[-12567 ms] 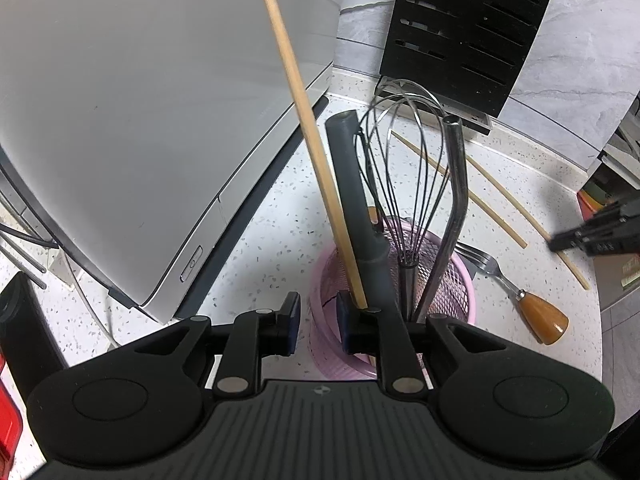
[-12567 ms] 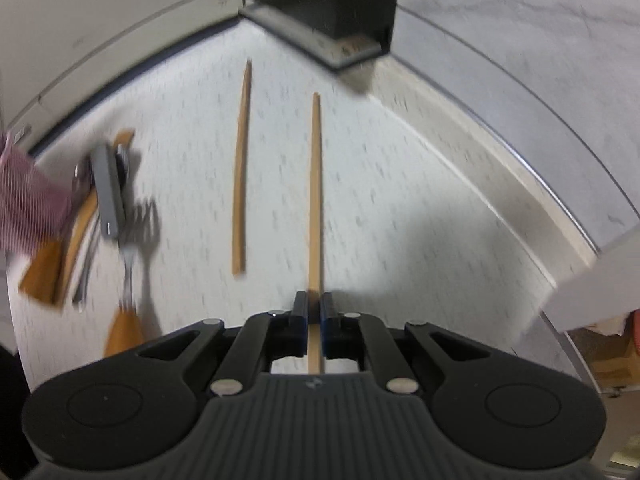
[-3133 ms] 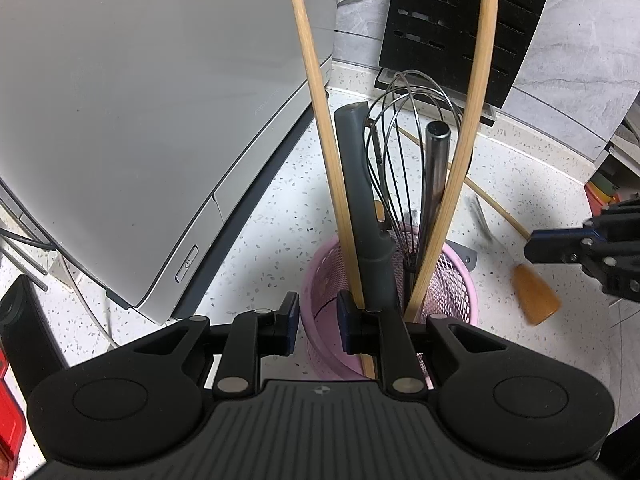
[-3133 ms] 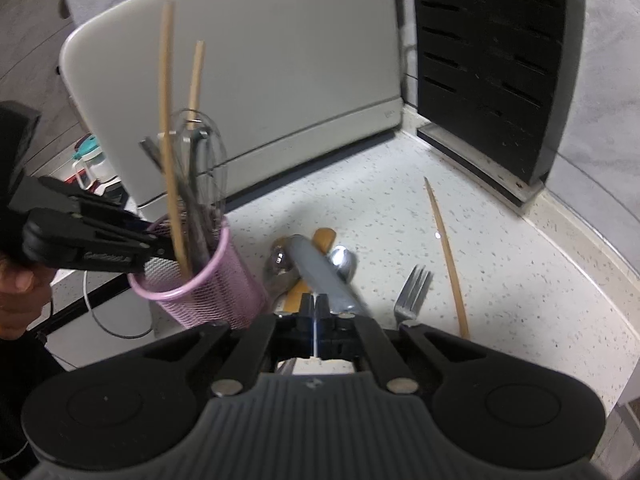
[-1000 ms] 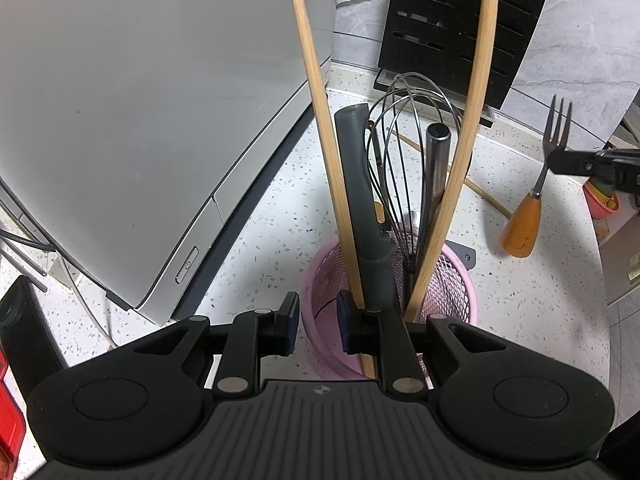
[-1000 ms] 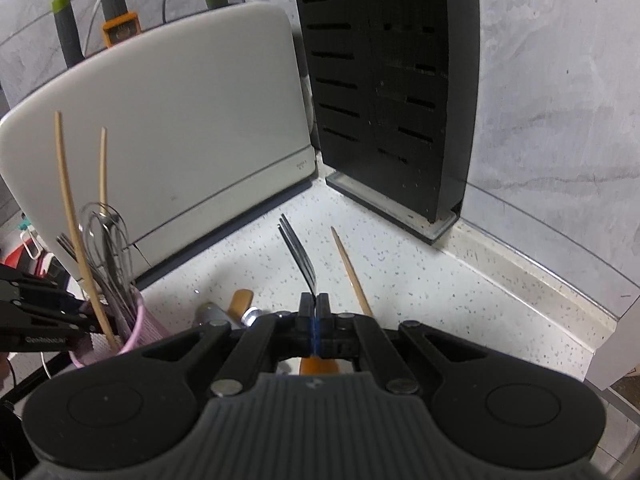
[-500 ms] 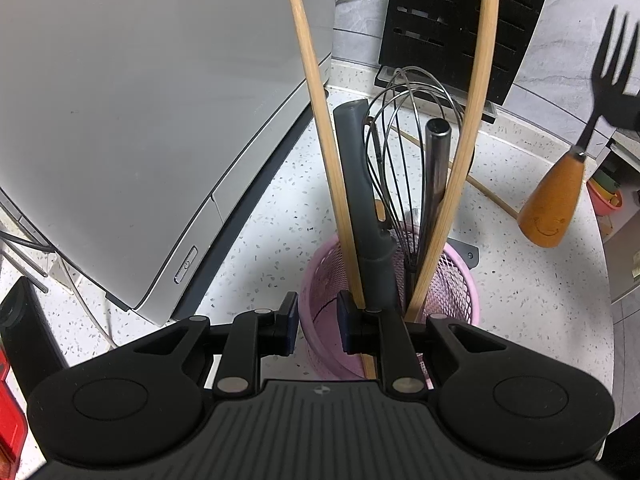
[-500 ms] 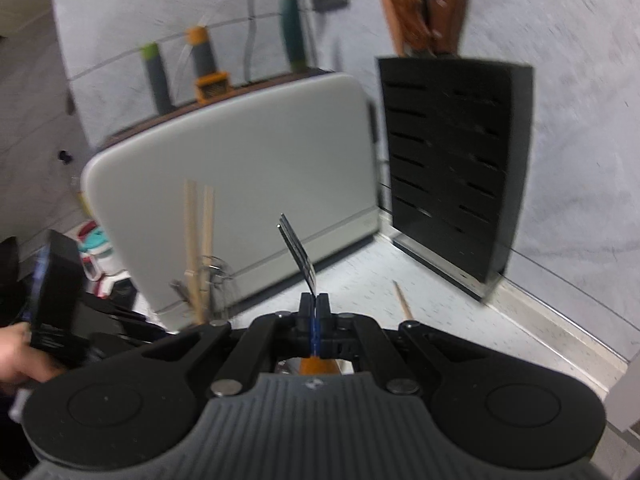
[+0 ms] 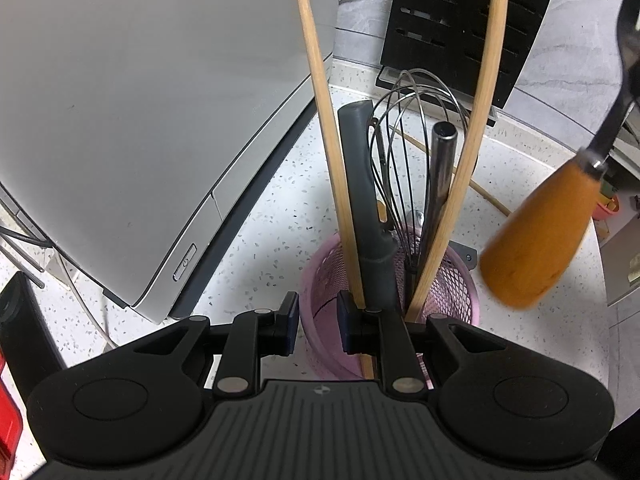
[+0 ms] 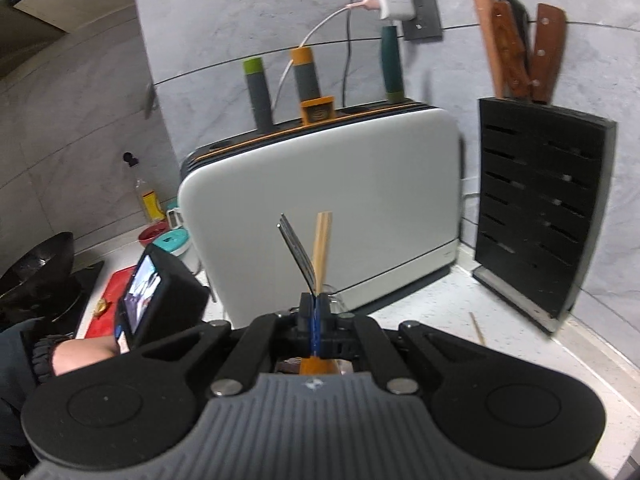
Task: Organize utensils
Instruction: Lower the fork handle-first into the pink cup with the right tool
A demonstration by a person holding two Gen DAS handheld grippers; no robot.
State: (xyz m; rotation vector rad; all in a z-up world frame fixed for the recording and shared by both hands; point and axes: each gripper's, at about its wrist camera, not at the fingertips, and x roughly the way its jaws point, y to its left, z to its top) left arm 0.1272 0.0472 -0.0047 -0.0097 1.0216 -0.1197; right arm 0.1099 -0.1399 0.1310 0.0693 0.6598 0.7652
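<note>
- Above pink basket [image 9: 460,280], R gripper [image 10: 315,320] clamps fork [image 10: 298,250] by neck, tines up, wood handle below jaws.
- L gripper [image 9: 316,322] narrow, pinching basket rim; chopsticks [image 9: 320,120], whisk [image 9: 404,152] upright inside.

Right gripper [image 10: 316,322] clamps the fork [image 10: 298,250] before the grey appliance [image 10: 360,200].
</note>
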